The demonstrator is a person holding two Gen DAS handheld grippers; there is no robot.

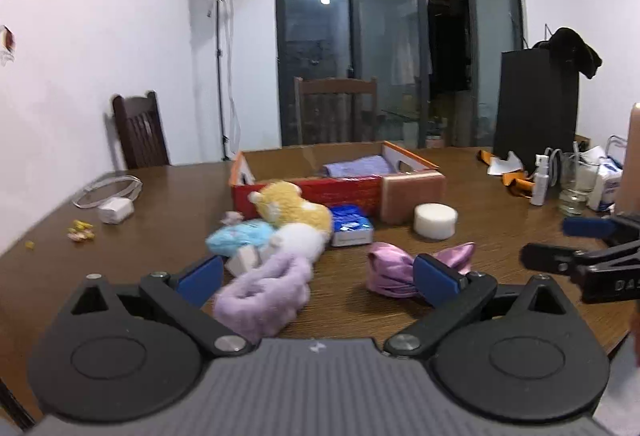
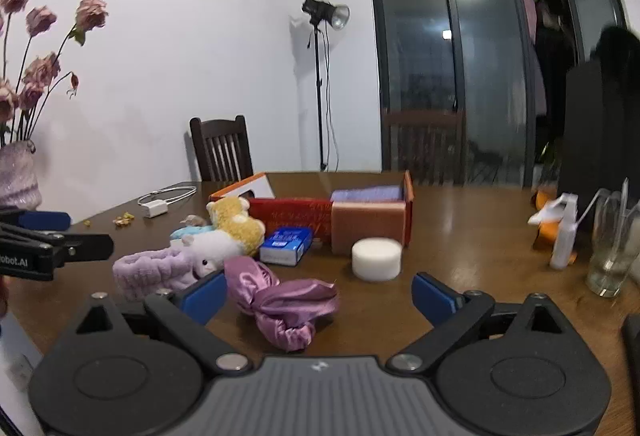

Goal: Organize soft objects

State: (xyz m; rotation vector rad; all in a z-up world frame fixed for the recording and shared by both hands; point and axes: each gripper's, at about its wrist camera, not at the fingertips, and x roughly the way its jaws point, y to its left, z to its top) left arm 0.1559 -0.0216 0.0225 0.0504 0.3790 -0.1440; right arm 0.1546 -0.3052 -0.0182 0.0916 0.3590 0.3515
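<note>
Right now both of your grippers hover low over the near edge of the wooden table [image 2: 460, 204], jaws spread wide, nothing between the pads. Left gripper [image 1: 316, 276] faces the lilac fluffy headband [image 1: 264, 296], which lies just ahead of its left pad. Right gripper [image 2: 320, 294] faces the purple satin bonnet [image 2: 284, 300], crumpled just beyond its left pad and off-centre to the jaws.

Just past the headband: white plush [image 1: 300, 240], yellow plush [image 1: 292, 206] and a light-blue soft item [image 1: 240, 234], bunched and touching. Blue-and-white small box [image 2: 286, 245] beside them; white round sponge [image 2: 376, 254] to its right, standing apart. Tan sponge block [image 2: 366, 222] leans against the red cardboard box [image 1: 308, 192], which already holds a folded lavender cloth [image 1: 358, 166].

Judgement: the sorting is barely begun; the box looks like the destination.

Advice for the pick:
- Shift the right gripper left so the bonnet sits centred between the pads before closing.
- Go for the bunched middle, not a loose satin edge; satin likely slips.
- Take the headband across its thick band, low to the table.
- Keep the two grippers apart; their targets lie near each other.
- Mind the glass [image 2: 612, 256] and spray bottle [image 2: 564, 236] at far right.
</note>
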